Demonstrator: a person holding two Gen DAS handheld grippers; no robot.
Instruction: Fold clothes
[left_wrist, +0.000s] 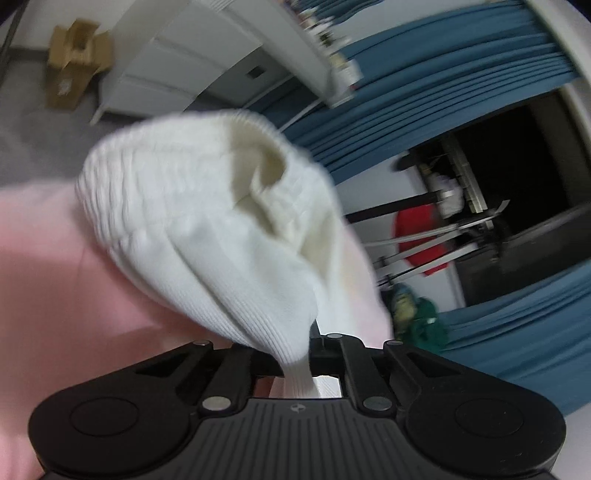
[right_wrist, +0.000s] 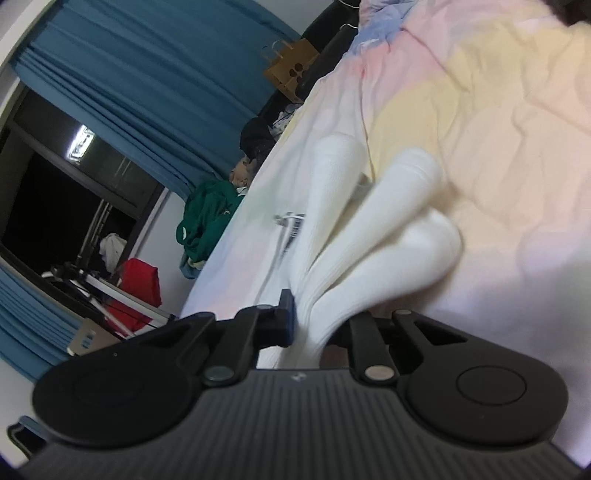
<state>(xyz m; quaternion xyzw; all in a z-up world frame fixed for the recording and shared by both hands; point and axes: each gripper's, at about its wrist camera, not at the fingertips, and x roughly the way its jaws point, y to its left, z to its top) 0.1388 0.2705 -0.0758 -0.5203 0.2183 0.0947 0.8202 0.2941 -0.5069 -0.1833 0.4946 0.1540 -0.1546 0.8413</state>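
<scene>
In the left wrist view my left gripper (left_wrist: 299, 365) is shut on a white ribbed sock (left_wrist: 207, 229). The sock bunches up in front of the camera with its opening showing, above a pink bed cover (left_wrist: 48, 266). In the right wrist view my right gripper (right_wrist: 314, 328) is shut on white ribbed socks (right_wrist: 369, 236). Their long parts fan out from the jaws and lie on the pastel bed cover (right_wrist: 480, 122). The fingertips of both grippers are hidden by the fabric.
Blue curtains (left_wrist: 424, 74) and a dark window (right_wrist: 44, 206) stand beside the bed. A white drawer unit (left_wrist: 173, 66), a cardboard box (left_wrist: 74, 62), a drying rack with a red garment (right_wrist: 136, 291), green clothing (right_wrist: 207, 218) and a paper bag (right_wrist: 291, 70) surround the bed.
</scene>
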